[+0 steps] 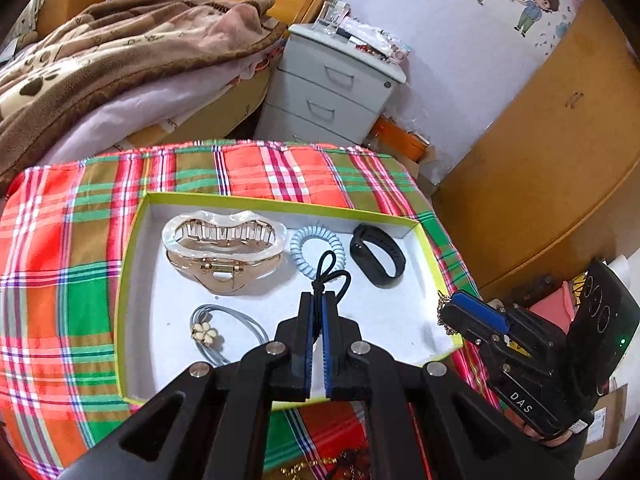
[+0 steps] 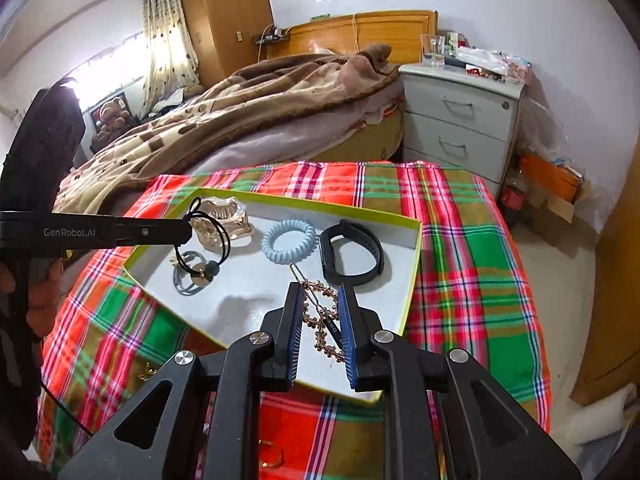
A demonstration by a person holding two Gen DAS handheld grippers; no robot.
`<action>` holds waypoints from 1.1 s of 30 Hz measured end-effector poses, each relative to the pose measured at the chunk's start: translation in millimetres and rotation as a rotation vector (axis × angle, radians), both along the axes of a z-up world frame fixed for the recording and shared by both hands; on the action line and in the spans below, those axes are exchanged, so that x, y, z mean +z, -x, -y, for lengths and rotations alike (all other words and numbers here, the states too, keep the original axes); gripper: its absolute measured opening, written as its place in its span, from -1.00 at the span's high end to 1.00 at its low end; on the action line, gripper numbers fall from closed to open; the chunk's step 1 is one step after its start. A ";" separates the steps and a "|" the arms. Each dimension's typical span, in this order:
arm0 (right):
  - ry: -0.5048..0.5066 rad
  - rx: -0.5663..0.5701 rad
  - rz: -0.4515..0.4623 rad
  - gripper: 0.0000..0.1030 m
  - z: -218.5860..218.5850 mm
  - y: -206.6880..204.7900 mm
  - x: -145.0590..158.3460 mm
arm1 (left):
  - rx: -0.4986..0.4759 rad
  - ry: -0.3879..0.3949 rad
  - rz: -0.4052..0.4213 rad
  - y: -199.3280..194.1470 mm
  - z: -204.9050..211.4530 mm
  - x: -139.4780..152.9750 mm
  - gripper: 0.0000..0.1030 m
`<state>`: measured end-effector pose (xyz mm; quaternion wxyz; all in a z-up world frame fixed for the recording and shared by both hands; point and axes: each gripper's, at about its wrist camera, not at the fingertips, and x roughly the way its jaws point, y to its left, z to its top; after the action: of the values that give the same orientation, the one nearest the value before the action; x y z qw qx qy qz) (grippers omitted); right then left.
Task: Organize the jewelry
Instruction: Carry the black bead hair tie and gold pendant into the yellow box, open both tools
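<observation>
Left wrist view: the left gripper point(image 1: 319, 300) is pinched tight on a black hair tie point(image 1: 330, 272), hanging over the box point(image 1: 280, 200) near the hair claw point(image 1: 224, 254), blue coil tie point(image 1: 316, 250) and black wristband point(image 1: 378, 256).

Right wrist view: the right gripper point(image 2: 320, 304) sits half open around a gold flower hairpin point(image 2: 320, 312); can't tell if it's truly gripped. I'd lower both onto bare box floor, away from the flower tie point(image 2: 196, 274), before letting go.
</observation>
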<state>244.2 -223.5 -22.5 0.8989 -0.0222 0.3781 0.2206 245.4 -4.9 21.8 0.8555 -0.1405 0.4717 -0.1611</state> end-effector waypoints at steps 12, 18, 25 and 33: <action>0.106 -0.011 -0.019 0.64 -10.5 -14.0 -15.9 | -0.001 -0.039 -0.049 -16.4 7.8 -24.4 0.92; 0.138 -0.010 -0.032 0.64 -14.3 -19.6 -23.9 | 0.017 -0.084 -0.067 -19.8 5.4 -35.9 0.92; 0.198 -0.003 -0.036 0.64 -21.5 -26.8 -30.9 | 0.046 -0.103 -0.094 -24.1 0.5 -46.5 0.92; 0.208 -0.006 -0.031 0.64 -24.4 -29.7 -31.5 | 0.046 -0.105 -0.096 -21.8 -0.1 -44.9 0.86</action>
<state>273.9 -199.1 -53.9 0.8864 -0.1110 0.4129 0.1776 267.3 -4.8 -23.2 0.8416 -0.1138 0.5165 -0.1093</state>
